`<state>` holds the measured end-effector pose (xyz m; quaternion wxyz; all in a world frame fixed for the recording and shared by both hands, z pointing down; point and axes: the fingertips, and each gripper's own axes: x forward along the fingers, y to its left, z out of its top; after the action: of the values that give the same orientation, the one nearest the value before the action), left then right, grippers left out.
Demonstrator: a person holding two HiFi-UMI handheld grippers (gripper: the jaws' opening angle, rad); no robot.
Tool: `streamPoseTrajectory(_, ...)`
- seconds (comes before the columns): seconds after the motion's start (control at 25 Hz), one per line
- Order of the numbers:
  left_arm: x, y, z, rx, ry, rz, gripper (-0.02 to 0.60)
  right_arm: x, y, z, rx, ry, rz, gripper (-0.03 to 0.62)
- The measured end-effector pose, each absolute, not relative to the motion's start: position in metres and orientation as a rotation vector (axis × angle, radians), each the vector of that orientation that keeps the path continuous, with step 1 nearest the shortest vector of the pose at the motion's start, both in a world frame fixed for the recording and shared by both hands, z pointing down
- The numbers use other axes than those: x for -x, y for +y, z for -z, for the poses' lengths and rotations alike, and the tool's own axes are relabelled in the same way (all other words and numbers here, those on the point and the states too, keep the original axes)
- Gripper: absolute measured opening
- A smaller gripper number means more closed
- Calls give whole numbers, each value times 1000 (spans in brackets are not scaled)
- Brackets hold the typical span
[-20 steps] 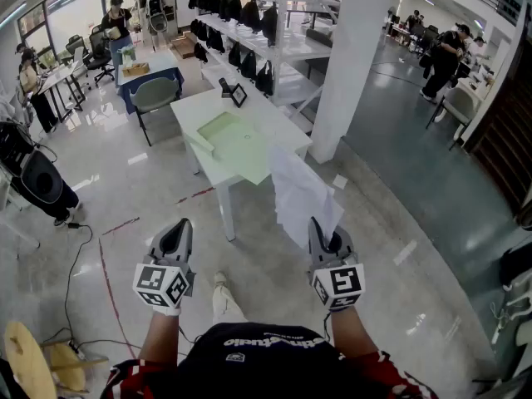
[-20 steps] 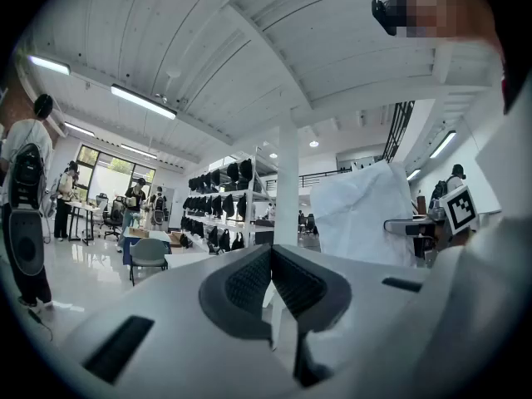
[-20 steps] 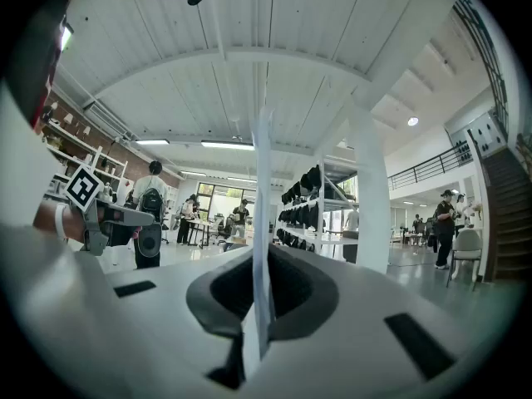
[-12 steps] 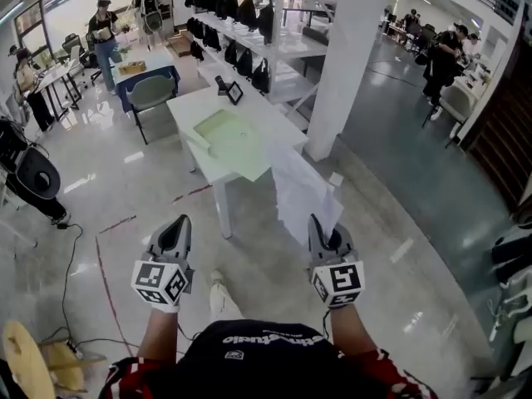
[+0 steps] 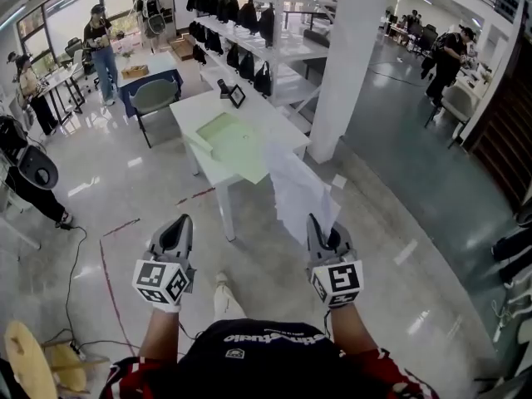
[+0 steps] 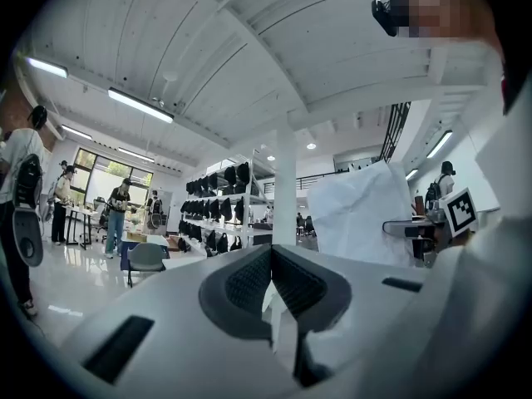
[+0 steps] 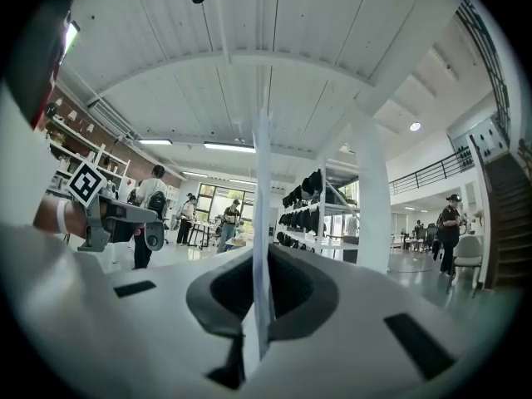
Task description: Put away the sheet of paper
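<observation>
We carry the sheet of paper (image 5: 301, 191) upright, its lower edge pinched between the jaws of our right gripper (image 5: 321, 233), likely so it neither creases nor drags before the bench (image 5: 193, 110) ahead. Our left gripper (image 5: 175, 236) is empty, its jaws pressed together.

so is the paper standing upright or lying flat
Upright. The sheet of paper stands edge-on, rising from between the closed jaws of the right gripper, which clamp its lower edge.
</observation>
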<state>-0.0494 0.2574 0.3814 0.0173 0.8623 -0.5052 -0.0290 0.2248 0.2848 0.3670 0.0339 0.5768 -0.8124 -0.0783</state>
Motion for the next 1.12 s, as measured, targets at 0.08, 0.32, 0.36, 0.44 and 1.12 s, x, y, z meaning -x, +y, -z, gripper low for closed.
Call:
streamPoseTrajectory(0.08,50,258,-381,-2680,-1578,84,6,-224,285,-367,-1768,-2504,237,4)
streamPoseTrajectory(0.32,51,259,-378,-2674,-1593,75,6,-221,284,-364,-1740,-2527,231,3)
streamPoseTrajectory(0.36,52,260,-378,-2674,-1594,74,6,-220,285,-364,-1735,-2532,229,4)
streamPoseTrajectory(0.44,52,262,-380,-2676,-1595,68,6,-219,287,-366,-1722,-2547,221,3)
streamPoseTrajectory(1.12,48,250,-395,-2650,-1585,41,6,-214,280,-378,-1640,-2583,174,3)
